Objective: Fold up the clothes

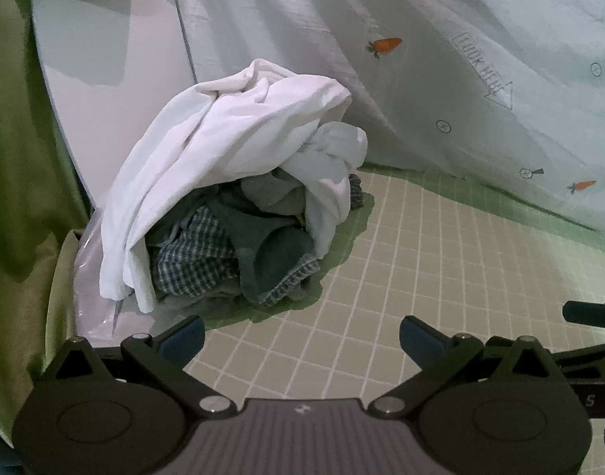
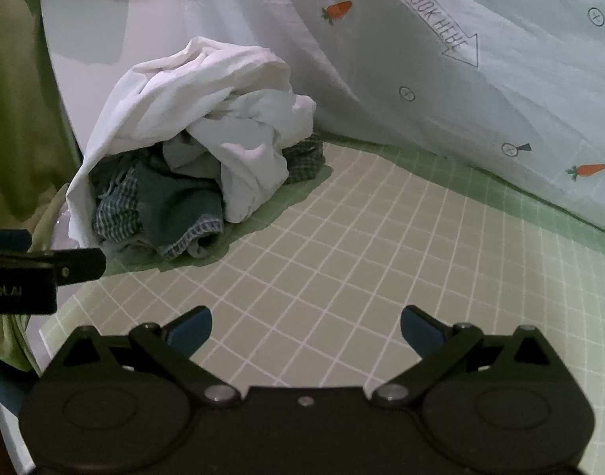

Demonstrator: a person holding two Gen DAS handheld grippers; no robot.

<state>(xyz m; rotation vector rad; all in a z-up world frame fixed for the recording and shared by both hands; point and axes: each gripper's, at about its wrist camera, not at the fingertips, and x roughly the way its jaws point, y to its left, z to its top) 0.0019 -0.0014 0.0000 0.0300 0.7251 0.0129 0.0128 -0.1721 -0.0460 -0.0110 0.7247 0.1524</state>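
A pale blue printed fabric sheet (image 1: 440, 59) with orange carrot motifs hangs behind the work area. The beige mat with a white grid (image 1: 401, 257) covers the table in front of it. The heap of unfolded clothes (image 1: 231, 198) rests on the mat's far left: a white garment (image 1: 223, 130) drapes over a blue checked garment (image 1: 191, 261) and a dark teal garment (image 1: 278, 253). The left hand-held gripper (image 1: 302, 336) and the right hand-held gripper (image 2: 306, 328) hover above the mat, each released with jaws spread wide, holding nothing, near the heap but apart from it.
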